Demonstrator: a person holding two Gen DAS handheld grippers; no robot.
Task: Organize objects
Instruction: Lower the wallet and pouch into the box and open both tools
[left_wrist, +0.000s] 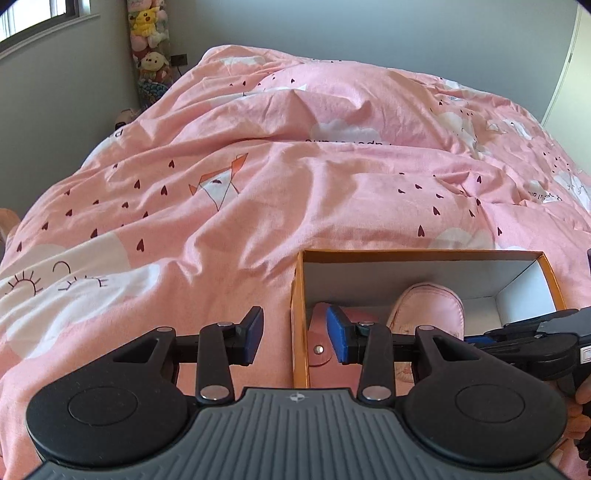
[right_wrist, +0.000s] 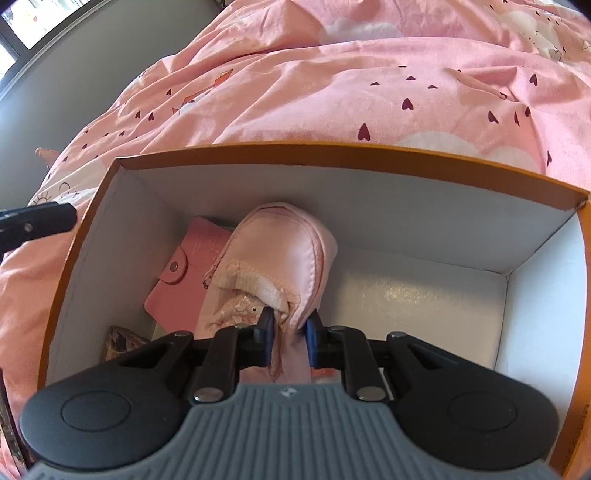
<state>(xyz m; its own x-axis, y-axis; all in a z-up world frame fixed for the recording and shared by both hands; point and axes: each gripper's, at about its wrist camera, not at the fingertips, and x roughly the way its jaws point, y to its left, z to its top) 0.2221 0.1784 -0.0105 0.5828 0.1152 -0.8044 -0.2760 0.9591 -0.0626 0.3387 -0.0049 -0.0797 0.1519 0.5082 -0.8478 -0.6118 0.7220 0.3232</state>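
An orange cardboard box (right_wrist: 332, 153) with a white inside lies on the bed. In it are a pink snap wallet (right_wrist: 184, 284) and a pale pink zip pouch (right_wrist: 273, 266). My right gripper (right_wrist: 290, 334) is shut on the pouch's near end, inside the box. In the left wrist view the box's rim (left_wrist: 417, 254), the wallet (left_wrist: 321, 343) and the pouch (left_wrist: 428, 306) show. My left gripper (left_wrist: 295, 336) is open and empty, straddling the box's left wall.
A rumpled pink duvet (left_wrist: 258, 166) with hearts and clouds covers the bed. Plush toys (left_wrist: 149, 40) stand by the grey wall at the far left. A patterned item (right_wrist: 123, 341) lies in the box's near left corner.
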